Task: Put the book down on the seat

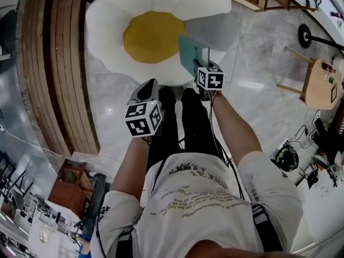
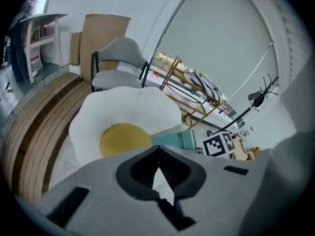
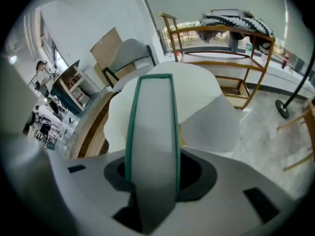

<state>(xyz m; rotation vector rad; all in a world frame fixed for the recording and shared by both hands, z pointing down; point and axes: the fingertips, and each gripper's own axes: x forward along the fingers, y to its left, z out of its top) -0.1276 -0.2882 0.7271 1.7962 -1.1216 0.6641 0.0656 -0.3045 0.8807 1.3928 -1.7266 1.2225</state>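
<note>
Marble floor (image 1: 258, 106) surrounds the egg-shaped seat (image 1: 107, 31), upper centre. The right hand-held gripper (image 3: 152, 181) is clamped on the book (image 3: 152, 122) near the seat's right rim. The left hand-held gripper (image 2: 158, 173) is closed and empty. Lay the book flat on the yellow centre (image 1: 153, 36) before releasing.

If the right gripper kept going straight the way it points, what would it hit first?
Most likely the egg-shaped seat: the book clamped in the right gripper sticks out ahead and would touch it first, though depth is hard to judge.
</note>
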